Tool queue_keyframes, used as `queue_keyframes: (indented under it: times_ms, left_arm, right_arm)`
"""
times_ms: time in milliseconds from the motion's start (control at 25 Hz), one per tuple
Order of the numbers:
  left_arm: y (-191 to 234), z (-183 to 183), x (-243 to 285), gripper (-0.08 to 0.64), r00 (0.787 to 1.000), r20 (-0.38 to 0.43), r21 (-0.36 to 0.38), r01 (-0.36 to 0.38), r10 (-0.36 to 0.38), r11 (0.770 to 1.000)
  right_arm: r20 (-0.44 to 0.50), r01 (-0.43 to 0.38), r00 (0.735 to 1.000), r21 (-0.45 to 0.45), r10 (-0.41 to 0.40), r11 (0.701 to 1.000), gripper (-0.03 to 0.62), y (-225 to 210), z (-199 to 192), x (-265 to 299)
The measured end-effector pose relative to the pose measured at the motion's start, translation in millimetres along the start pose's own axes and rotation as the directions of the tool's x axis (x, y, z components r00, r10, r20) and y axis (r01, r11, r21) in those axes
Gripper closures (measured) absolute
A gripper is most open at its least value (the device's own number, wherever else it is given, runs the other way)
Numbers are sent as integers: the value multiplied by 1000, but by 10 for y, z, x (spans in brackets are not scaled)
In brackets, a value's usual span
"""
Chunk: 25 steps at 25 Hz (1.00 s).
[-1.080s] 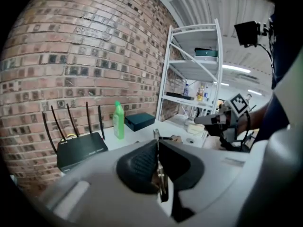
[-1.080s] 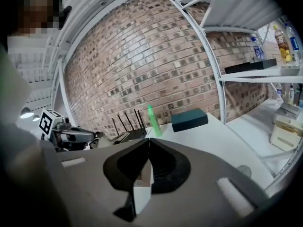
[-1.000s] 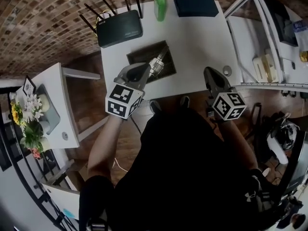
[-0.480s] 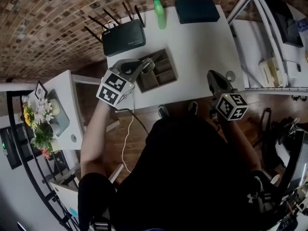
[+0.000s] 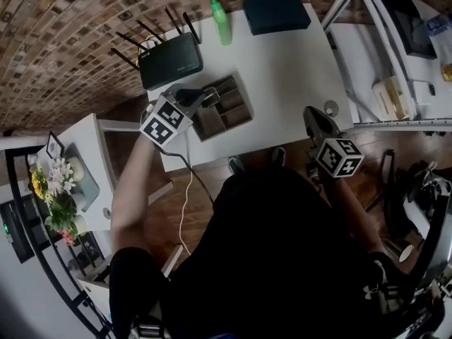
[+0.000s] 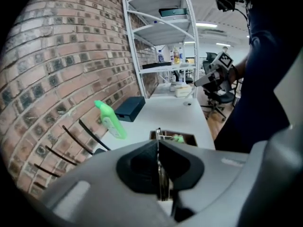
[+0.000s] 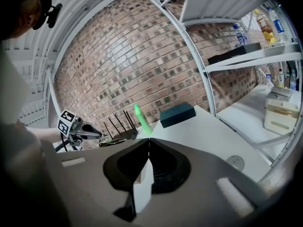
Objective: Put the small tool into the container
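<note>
The container, a brown tray with several compartments [image 5: 229, 111], sits on the white table [image 5: 289, 62]; the left gripper view shows it ahead [image 6: 182, 137] with something green inside. My left gripper [image 5: 207, 97] hovers at the tray's left edge, shut on the small tool [image 6: 161, 174], a thin metal piece whose tip pokes out past the jaws. My right gripper [image 5: 314, 116] rests at the table's front right edge, shut, with nothing between its jaws [image 7: 148, 148].
A black router with antennas [image 5: 169, 61], a green bottle [image 5: 220, 21] and a dark blue box [image 5: 277, 14] stand along the table's far side. A small round disc [image 5: 329, 106] lies near the right gripper. A white shelf unit [image 5: 395, 90] stands to the right, a side table with flowers [image 5: 53, 189] to the left.
My left gripper has drawn back from over the tray's middle to its left edge, still holding the tool. The right gripper has stayed where it was.
</note>
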<state>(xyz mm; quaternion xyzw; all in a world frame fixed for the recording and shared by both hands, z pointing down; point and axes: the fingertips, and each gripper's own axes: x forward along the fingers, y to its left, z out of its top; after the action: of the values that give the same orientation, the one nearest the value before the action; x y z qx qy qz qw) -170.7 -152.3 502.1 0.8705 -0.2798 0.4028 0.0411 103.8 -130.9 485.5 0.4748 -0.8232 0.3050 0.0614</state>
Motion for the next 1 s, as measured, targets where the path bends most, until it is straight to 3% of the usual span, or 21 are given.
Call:
queue_keyframes:
  times_ms: [320, 1000]
  left_arm:
    - [31, -210, 163, 548, 999, -7, -19, 49, -49, 999]
    - [108, -206, 587, 548, 988, -73, -33, 137, -139, 990]
  right_arm:
    - [3, 51, 999, 3, -51, 999, 581, -30, -28, -114]
    - [-15, 76, 997, 45, -75, 996, 581, -76, -152, -211]
